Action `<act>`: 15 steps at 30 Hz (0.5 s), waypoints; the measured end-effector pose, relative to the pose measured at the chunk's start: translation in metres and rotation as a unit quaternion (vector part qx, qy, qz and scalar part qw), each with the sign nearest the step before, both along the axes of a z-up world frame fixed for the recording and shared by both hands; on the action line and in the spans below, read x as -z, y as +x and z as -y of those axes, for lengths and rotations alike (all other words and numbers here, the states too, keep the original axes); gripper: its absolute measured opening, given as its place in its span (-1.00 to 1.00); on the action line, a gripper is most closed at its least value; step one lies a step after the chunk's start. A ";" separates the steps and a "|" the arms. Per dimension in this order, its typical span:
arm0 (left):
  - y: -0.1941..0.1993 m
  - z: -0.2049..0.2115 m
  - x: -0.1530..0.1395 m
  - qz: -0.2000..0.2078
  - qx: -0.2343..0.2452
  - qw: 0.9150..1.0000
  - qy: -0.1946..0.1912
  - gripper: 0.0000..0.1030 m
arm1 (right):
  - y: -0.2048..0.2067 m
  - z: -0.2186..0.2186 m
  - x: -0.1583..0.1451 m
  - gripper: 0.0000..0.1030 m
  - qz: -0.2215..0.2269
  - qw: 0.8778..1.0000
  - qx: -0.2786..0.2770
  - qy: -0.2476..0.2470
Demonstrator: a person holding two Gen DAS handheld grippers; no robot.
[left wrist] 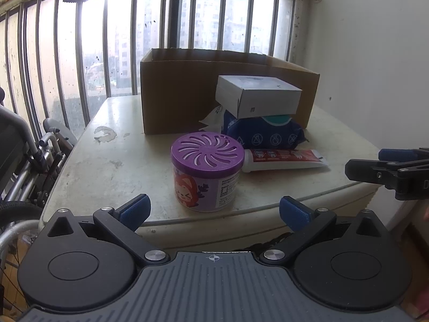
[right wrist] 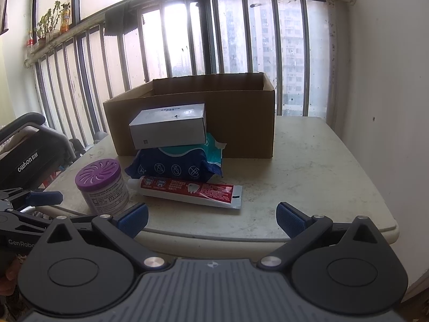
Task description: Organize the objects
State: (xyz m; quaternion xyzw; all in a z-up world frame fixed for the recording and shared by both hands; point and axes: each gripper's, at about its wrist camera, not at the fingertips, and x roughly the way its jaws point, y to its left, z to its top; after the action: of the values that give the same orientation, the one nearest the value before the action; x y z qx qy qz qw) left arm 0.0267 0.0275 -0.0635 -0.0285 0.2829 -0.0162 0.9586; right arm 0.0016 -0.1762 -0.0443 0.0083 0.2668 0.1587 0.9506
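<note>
An open cardboard box [left wrist: 177, 99] [right wrist: 241, 123] stands at the back of a worn white table [left wrist: 112, 158] [right wrist: 316, 177]. In front of it a white carton [left wrist: 257, 99] [right wrist: 169, 128] rests on a blue wipes pack [left wrist: 265, 134] [right wrist: 177, 166]. A red toothpaste tube [left wrist: 284, 159] [right wrist: 187, 190] lies before them. A purple-lidded air freshener jar [left wrist: 207, 167] [right wrist: 103, 186] stands near the front edge. My left gripper [left wrist: 214, 212] is open and empty just before the jar. My right gripper [right wrist: 211, 220] is open and empty at the table's front edge, facing the tube.
A barred window [left wrist: 161, 26] [right wrist: 241, 35] runs behind the table. A white wall [left wrist: 375, 53] [right wrist: 388, 80] is on the right. A folded wheelchair [left wrist: 32, 155] [right wrist: 32, 145] stands left of the table. The right gripper shows at the left wrist view's right edge [left wrist: 362, 161].
</note>
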 end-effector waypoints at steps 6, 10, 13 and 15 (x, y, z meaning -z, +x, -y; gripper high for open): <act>0.000 0.000 0.000 0.000 -0.001 1.000 0.000 1.00 | 0.001 0.001 0.000 1.00 0.000 1.000 0.000 0.000; 0.000 0.000 0.000 0.000 -0.001 1.000 0.001 0.99 | 0.000 0.001 0.000 1.00 0.000 1.000 0.000 0.000; 0.000 0.000 0.000 0.000 -0.001 1.000 0.000 0.99 | 0.001 0.001 0.000 1.00 0.000 1.000 0.000 0.000; 0.000 0.000 0.001 0.000 -0.001 1.000 0.000 1.00 | 0.001 0.002 0.000 1.00 0.000 1.000 0.000 -0.001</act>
State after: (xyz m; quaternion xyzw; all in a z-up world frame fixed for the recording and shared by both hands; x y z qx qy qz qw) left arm 0.0267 0.0277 -0.0641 -0.0285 0.2832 -0.0152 0.9585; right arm 0.0028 -0.1777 -0.0442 0.0076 0.2670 0.1587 0.9505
